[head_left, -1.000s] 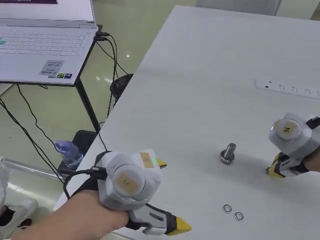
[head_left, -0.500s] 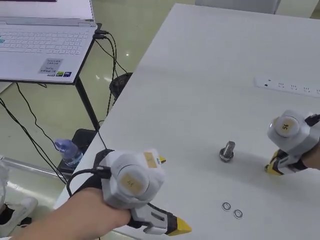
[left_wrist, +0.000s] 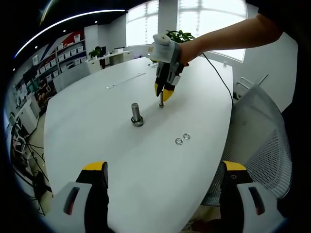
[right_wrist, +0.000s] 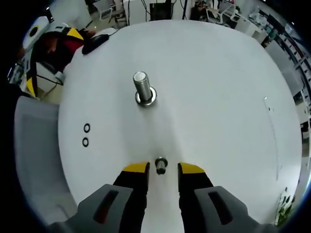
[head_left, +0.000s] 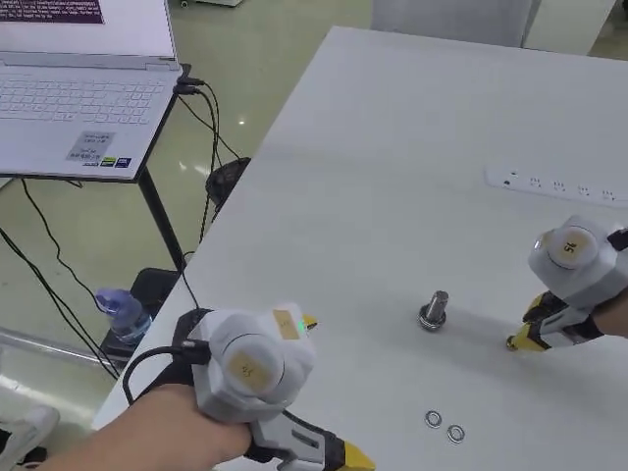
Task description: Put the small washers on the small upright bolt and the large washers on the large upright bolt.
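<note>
1. My left hand-held gripper [left_wrist: 164,169] has its jaws spread wide and holds nothing. It hovers over the near edge of the white tabletop [head_left: 392,147].
2. My right hand-held gripper [right_wrist: 162,168] is only narrowly parted. Its yellow tips straddle the small silver steel bolt [right_wrist: 161,164], and I see a thin strip of tabletop on each side, so it is not clamped.
3. That small bolt stands upright, long axis vertical, and I'm looking down on its end.
4. The large silver steel bolt [head_left: 433,310] also stands upright, head down on the tabletop and threaded shank pointing up. It is near the right hand-held gripper, between it and the left.
5. The two small silver ring washers [head_left: 444,426] lie flat, just beside each other, nearer me than the large bolt.
6. In the head view the frame's bottom edge cuts off the left hand-held gripper's lower tip.
7. A white power strip [head_left: 559,184] lies farther back.
</note>
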`<act>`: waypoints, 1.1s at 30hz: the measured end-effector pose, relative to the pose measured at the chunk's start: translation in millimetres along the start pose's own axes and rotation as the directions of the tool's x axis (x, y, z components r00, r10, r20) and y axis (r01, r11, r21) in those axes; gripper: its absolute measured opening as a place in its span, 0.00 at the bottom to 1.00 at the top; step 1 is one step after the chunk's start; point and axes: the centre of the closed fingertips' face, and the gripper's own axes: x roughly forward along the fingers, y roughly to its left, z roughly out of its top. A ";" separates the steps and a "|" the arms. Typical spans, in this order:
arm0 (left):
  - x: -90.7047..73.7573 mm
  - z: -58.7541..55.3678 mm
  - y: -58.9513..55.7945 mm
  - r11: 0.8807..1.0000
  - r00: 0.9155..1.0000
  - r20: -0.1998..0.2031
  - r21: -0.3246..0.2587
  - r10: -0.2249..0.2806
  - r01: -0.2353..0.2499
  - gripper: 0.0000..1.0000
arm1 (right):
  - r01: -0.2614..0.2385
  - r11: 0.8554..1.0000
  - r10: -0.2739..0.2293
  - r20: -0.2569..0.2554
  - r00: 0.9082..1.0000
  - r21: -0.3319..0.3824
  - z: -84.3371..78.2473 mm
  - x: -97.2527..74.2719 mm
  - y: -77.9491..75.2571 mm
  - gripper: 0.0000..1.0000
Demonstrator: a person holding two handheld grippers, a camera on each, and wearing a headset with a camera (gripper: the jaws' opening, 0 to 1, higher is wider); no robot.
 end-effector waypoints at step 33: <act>3.2 14.0 -4.4 1.000 1.000 0.023 -0.001 -0.004 0.004 0.95 | -0.021 0.994 0.033 0.107 0.994 -0.111 19.7 -47.6 88.3 0.26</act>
